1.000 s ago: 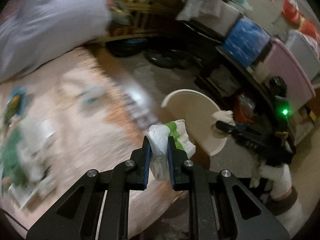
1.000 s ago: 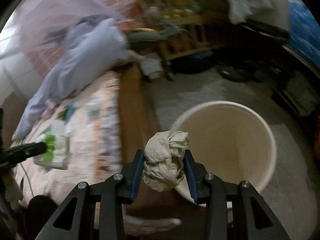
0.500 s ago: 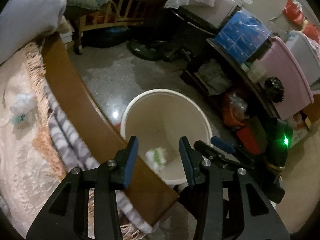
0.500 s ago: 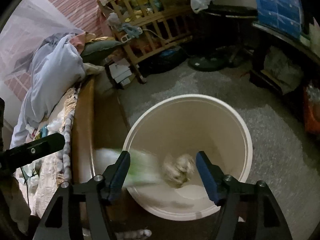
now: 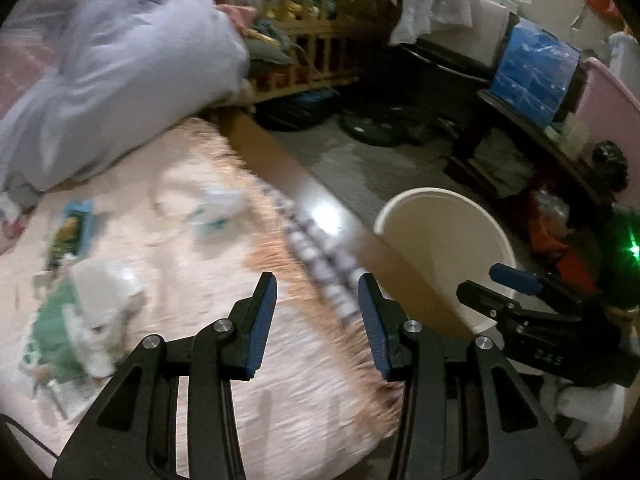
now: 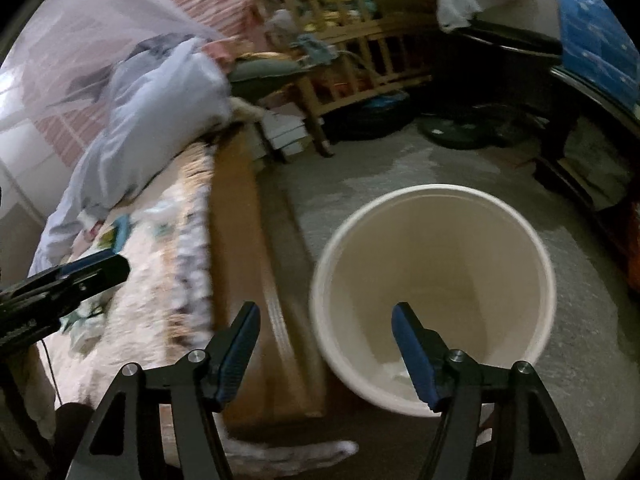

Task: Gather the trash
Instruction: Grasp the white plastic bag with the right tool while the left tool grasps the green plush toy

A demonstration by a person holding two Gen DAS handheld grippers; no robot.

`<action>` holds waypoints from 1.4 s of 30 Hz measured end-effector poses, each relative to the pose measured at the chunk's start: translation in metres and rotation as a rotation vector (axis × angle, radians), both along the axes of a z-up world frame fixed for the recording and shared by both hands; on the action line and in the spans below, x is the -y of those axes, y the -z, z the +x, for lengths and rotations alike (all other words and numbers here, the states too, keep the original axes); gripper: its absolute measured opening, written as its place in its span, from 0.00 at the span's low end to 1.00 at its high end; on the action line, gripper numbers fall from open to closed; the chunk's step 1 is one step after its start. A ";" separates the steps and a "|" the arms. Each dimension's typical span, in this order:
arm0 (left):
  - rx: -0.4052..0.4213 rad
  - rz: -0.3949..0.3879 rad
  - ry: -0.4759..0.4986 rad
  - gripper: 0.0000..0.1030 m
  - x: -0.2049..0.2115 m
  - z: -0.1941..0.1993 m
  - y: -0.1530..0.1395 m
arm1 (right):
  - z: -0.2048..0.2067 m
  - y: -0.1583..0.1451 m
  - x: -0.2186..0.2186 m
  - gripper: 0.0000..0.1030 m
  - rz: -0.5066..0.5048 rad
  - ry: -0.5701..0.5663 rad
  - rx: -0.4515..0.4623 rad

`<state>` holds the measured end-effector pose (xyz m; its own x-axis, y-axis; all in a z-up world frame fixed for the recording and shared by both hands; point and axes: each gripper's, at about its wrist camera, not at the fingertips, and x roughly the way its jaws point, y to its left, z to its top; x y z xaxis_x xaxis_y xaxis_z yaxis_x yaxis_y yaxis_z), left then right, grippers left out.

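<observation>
A cream round bin (image 6: 434, 292) stands on the floor beside the bed; it also shows in the left wrist view (image 5: 448, 248). My left gripper (image 5: 316, 316) is open and empty above the bed's edge. My right gripper (image 6: 324, 340) is open and empty, over the bin's near rim and the bed's wooden side. Blurred trash lies on the bed: white and green crumpled pieces (image 5: 92, 312), a white and teal wrapper (image 5: 216, 212) and a colourful packet (image 5: 70, 232). The right gripper also shows in the left wrist view (image 5: 516, 292).
A pale blue bundle of bedding (image 5: 120, 76) lies at the bed's far end. A wooden crib (image 6: 360, 48) stands behind. A dark table with a blue box (image 5: 536, 72) and pink container (image 5: 608, 96) stands to the right. The grey floor (image 6: 360, 176) surrounds the bin.
Both grippers opened and dropped their trash into the bin. Since then the left gripper has swung left, back over the bed; the right gripper has shifted left and pulled back from the bin.
</observation>
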<state>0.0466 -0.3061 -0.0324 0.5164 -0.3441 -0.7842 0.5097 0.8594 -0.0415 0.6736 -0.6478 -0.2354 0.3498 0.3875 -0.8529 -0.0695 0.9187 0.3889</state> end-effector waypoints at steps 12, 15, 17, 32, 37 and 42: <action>0.038 -0.012 -0.165 0.39 -0.108 -0.002 -0.011 | -0.008 -0.027 -0.102 0.66 0.062 -0.169 0.017; 0.038 -0.013 -0.213 0.39 -0.138 -0.003 -0.011 | -0.011 -0.030 -0.128 0.66 0.065 -0.215 0.017; 0.035 -0.012 -0.247 0.39 -0.162 -0.003 -0.009 | -0.012 -0.031 -0.146 0.67 0.071 -0.255 0.012; -0.049 -0.136 -0.381 0.48 -0.258 0.021 0.013 | -0.011 -0.019 -0.247 0.68 0.124 -0.423 -0.034; -0.048 -0.153 -0.383 0.48 -0.261 0.031 0.011 | -0.003 -0.015 -0.276 0.68 0.175 -0.476 -0.034; -0.051 -0.179 -0.363 0.50 -0.265 0.038 0.009 | 0.004 0.004 -0.313 0.65 0.248 -0.534 -0.070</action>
<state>0.0846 -0.0415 -0.0417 0.5915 -0.2796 -0.7563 0.1677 0.9601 -0.2239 0.6775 -0.3344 -0.2391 -0.0019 0.6850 -0.7286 -0.4637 0.6449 0.6075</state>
